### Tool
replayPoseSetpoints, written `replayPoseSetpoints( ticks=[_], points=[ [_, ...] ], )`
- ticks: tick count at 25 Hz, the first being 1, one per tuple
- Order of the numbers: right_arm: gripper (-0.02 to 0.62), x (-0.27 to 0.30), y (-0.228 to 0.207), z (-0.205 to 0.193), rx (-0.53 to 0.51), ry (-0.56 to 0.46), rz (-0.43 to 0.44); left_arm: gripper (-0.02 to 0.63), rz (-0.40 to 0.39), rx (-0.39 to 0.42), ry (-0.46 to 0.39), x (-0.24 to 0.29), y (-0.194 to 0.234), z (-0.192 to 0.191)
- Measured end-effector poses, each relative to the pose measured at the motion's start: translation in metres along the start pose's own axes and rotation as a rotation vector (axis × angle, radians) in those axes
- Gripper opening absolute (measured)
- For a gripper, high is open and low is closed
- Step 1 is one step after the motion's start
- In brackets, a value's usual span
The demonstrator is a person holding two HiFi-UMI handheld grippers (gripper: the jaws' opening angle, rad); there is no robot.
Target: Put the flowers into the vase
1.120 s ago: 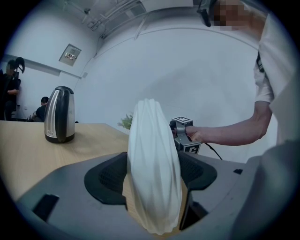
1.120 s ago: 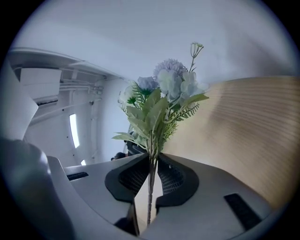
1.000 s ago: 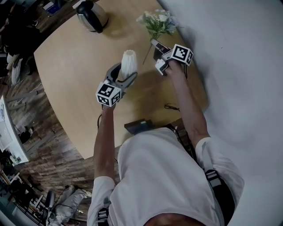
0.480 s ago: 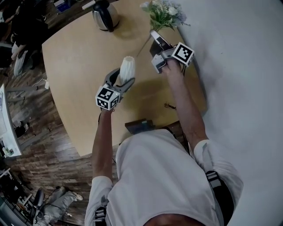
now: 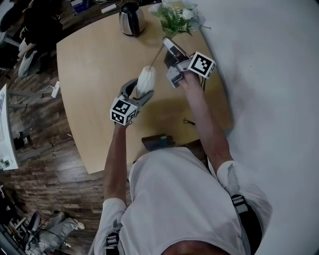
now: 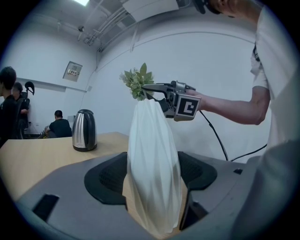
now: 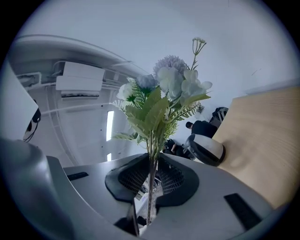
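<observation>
Rising since a second ago, the right gripper (image 5: 167,44) is pinching the flowers (image 5: 178,14) by the stem, whose end seems to be nearing the vase (image 5: 146,81), clamped in the left gripper (image 5: 141,88). Keeping the stem upright is mattering now.

Left gripper (image 6: 153,177): grey jaws with black pads, closed on both sides of the vase.
Vase (image 6: 153,154): white, ribbed, upright, narrowing to the mouth; base hidden behind the gripper's body.
Right gripper (image 6: 149,88): behind the vase's mouth, jaws pointing left, marker cube (image 6: 187,106) facing the camera.
Flowers (image 6: 137,82): green leaves and pale blooms at the right gripper's jaw tips, just above and left of the vase's mouth.
Arm (image 6: 234,108): bare, reaching in from the right under a white sleeve.
Cable (image 6: 216,136): black, hanging from the right gripper.
Kettle (image 6: 84,130): steel with black top, near the far edge of the table (image 6: 33,159), left of the vase.
Background: people (image 6: 58,125) seated at far left.
</observation>
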State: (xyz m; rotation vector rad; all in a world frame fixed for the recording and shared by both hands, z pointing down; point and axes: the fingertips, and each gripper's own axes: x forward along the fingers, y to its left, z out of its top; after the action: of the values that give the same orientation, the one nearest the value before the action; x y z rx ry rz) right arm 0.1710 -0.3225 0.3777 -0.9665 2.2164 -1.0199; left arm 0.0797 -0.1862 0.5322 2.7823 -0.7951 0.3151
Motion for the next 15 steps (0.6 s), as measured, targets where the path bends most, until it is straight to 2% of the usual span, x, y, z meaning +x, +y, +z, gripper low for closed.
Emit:
replayPoseSetpoints(
  ticks=[4, 8, 11, 15],
  points=[
    [0.063, 0.009, 0.011, -0.028, -0.005, 0.044, -0.014, 0.345, 0.016, -0.002, -0.021, -0.013, 0.008, 0.0],
    [0.063, 0.023, 0.041, -0.058, -0.079, 0.082, 0.057, 0.345, 0.031, -0.005, -0.045, -0.036, 0.016, -0.003],
    [0.063, 0.025, 0.047, -0.073, -0.094, 0.119, 0.026, 0.345, 0.042, -0.009, -0.064, -0.044, 0.02, 0.001],
    [0.063, 0.027, 0.062, -0.094, -0.13, 0.163, 0.056, 0.345, 0.056, -0.012, -0.084, -0.052, 0.019, -0.001]
  ],
)
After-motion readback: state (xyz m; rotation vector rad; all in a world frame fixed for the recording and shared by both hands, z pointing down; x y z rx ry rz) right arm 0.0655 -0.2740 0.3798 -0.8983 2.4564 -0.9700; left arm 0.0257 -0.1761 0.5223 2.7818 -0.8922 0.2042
